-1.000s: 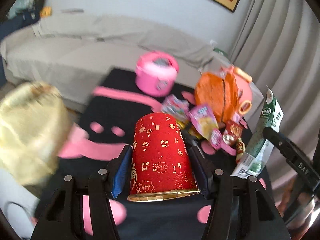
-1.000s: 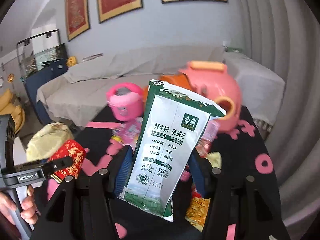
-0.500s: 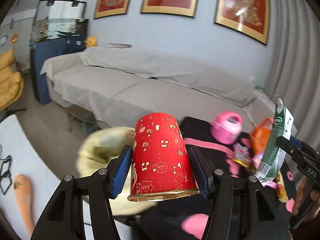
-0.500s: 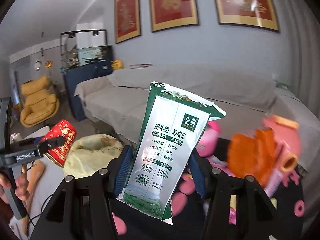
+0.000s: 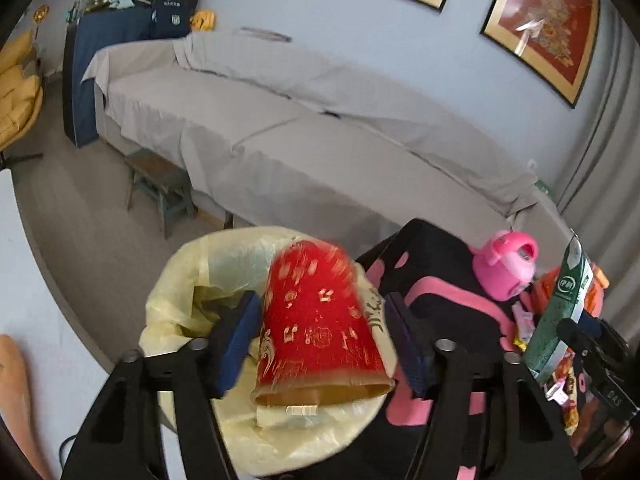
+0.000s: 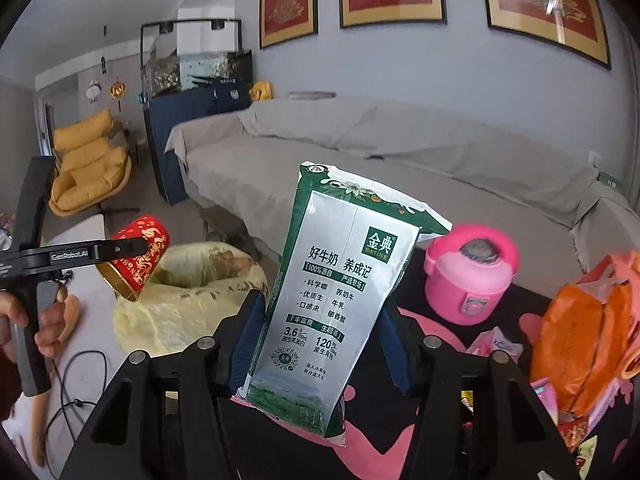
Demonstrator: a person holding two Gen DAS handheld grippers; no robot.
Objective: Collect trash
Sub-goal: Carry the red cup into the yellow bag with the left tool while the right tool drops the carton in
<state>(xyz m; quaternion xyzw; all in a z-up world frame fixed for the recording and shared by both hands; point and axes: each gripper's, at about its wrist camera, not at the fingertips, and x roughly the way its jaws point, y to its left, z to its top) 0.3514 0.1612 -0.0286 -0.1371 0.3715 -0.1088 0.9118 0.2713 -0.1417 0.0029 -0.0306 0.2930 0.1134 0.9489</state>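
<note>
A red paper cup [image 5: 320, 320] with gold print hangs blurred and tilted over the yellow-lined trash bin [image 5: 188, 280]. It sits between the jaws of my left gripper [image 5: 322, 308], which are opening, and a gap shows on each side of it. The right wrist view shows the same cup [image 6: 136, 258] at the left gripper's fingertip, above the bin [image 6: 192, 292]. My right gripper [image 6: 324, 320] is shut on a green and white milk pouch [image 6: 336, 288], held upright to the right of the bin. That pouch [image 5: 560, 312] is seen edge-on in the left wrist view.
A black table with pink shapes [image 5: 440, 272] stands right of the bin, carrying a pink toy cooker [image 6: 468, 276], an orange bag [image 6: 588, 344] and several wrappers [image 6: 496, 348]. Behind are a grey-covered sofa [image 6: 360, 160] and a small stool [image 5: 160, 184]. A cable [image 6: 76, 392] lies on the floor.
Both grippers have swung left from the table to over the bin. The left jaws have spread and the cup has tipped loose between them. The pouch stays clamped.
</note>
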